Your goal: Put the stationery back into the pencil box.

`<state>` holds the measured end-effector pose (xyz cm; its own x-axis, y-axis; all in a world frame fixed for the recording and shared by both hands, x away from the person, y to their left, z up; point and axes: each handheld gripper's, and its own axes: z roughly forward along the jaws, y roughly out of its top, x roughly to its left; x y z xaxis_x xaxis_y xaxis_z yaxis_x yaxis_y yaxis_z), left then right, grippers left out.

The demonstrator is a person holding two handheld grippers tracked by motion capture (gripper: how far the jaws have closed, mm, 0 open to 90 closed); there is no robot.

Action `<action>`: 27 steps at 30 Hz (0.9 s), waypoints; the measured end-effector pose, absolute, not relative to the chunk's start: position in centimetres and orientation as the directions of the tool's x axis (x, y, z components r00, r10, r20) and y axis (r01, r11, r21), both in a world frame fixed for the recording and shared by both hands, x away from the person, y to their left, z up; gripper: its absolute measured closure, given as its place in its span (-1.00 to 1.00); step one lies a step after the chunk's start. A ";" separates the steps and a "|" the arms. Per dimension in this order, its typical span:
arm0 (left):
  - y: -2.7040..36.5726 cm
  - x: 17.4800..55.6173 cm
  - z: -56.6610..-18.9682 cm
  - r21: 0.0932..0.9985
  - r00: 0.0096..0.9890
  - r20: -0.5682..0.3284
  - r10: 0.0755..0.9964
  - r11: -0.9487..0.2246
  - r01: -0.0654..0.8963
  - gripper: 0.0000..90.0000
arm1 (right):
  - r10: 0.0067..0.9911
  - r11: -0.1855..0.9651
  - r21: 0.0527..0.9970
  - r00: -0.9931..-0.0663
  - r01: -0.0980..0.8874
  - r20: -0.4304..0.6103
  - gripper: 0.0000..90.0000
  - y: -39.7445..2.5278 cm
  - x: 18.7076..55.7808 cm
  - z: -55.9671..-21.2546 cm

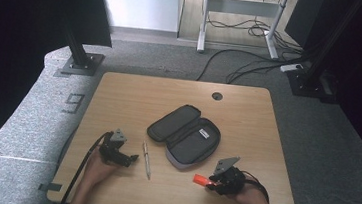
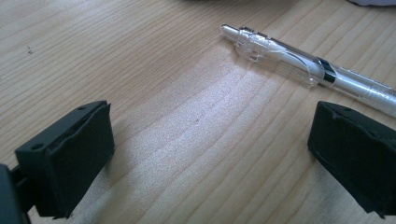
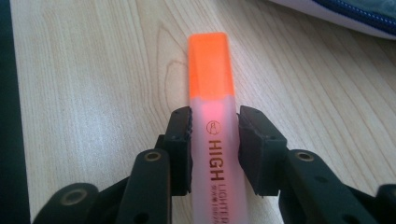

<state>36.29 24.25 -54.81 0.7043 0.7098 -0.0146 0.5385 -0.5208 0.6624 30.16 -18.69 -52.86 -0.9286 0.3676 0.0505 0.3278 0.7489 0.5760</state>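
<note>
Right gripper [image 3: 215, 135] is clamped on the barrel of an orange highlighter [image 3: 212, 93], jaws pressing both sides just below the cap, which points away from the hand. From the high view the highlighter [image 1: 200, 180] sits at the near right of the table, just near of the open pencil case [image 1: 184, 136]; whether it rests on the wood or is slightly lifted cannot be told.

Left gripper [image 2: 205, 154] stands with jaws wide apart and empty, low over the wood, with a clear pen [image 2: 308, 74] lying just beyond them. In the high view that pen [image 1: 147, 160] lies between the left gripper [image 1: 124, 156] and the case.

Judgement: the step in hand is packing the case, highlighter secured and ready for transfer. The next move calls for carrying it far and slightly left over the case's rim and releasing it inside; the left gripper must advance until its jaws straddle the pen.

Surface: light wooden table [image 1: 119, 96], with a cable port [image 1: 216, 96] at its far edge. Surroundings: grey carpet, dark stands, floor cables [image 1: 243, 63] beyond.
</note>
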 end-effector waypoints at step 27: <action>24.3 36.3 -54.8 0.662 0.704 -0.015 0.710 -0.521 0.539 -1.00 | 0.375 0.734 0.601 -0.927 0.316 0.029 0.45 -18.4 29.4 -50.8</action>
